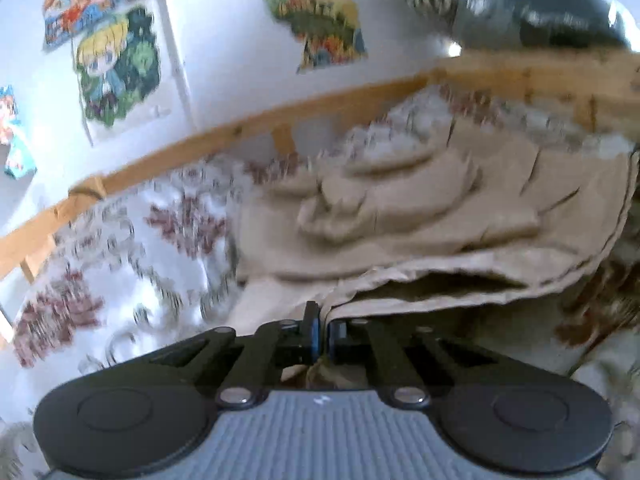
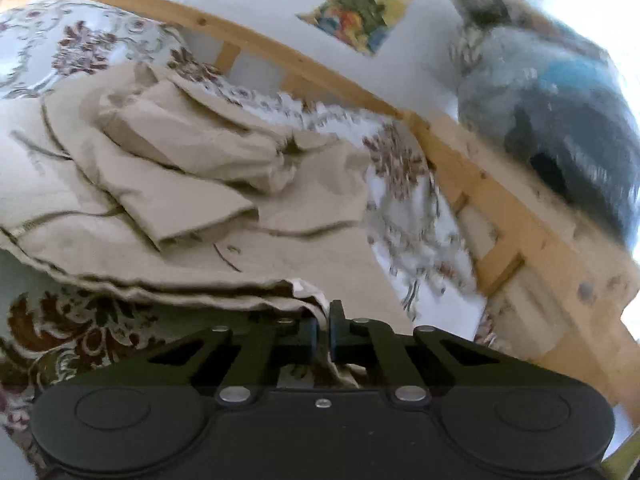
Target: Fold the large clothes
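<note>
A large beige garment [image 1: 420,216] lies crumpled on a floral bed sheet [image 1: 120,248], its sleeves bunched in folds at the middle. My left gripper [image 1: 322,336] is shut on the garment's near hem and lifts that edge off the bed. In the right wrist view the same beige garment [image 2: 180,184] spreads to the left over the floral sheet [image 2: 404,184]. My right gripper [image 2: 324,336] is shut on another part of its near hem, which is raised too. Both views are motion-blurred.
A wooden bed rail [image 1: 240,128] runs along the far side of the bed; it also shows in the right wrist view [image 2: 500,200]. Cartoon posters [image 1: 116,68] hang on the white wall behind. A grey and blue plush pile [image 2: 560,120] sits at the right.
</note>
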### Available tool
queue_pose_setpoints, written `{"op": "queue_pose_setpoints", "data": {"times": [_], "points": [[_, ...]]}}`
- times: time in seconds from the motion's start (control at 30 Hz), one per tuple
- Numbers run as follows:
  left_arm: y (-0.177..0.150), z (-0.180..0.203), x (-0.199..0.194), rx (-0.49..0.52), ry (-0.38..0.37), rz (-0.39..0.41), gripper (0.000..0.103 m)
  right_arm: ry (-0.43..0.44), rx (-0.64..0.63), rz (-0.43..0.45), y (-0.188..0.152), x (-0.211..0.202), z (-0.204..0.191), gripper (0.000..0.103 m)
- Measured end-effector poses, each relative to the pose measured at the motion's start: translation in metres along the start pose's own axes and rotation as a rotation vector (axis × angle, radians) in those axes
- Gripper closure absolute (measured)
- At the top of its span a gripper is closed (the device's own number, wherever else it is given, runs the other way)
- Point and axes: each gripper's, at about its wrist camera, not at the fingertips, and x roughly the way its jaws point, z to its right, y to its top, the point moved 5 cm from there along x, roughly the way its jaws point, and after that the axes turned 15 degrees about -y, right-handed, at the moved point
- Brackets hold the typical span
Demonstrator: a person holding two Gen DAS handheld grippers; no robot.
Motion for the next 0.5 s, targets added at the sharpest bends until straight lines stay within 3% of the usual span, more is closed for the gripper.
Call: {"op": "queue_pose_setpoints", "data": {"times": [0.13, 0.3, 0.43, 0.5], "points": [[0.023, -0.01, -0.037, -0.003, -0.051, 0.014, 0.1, 0.011, -0.032, 0.079, 0.016, -0.031, 0.021, 0.1], [0.036, -0.036, -0.069, -0.108, -0.119, -0.053, 0.1, 0.063, -0.028, 0.133, 0.025, -0.084, 0.05, 0.1], [0.05, -0.053, -0.058, -0.142, -0.131, -0.091, 0.1, 0.118, -0.024, 0.124, 0.03, -0.091, 0.057, 0.1], [0.061, -0.057, -0.037, -0.094, -0.109, -0.121, 0.1, 0.11, -0.025, 0.113, 0.032, -0.079, 0.053, 0.099]]}}
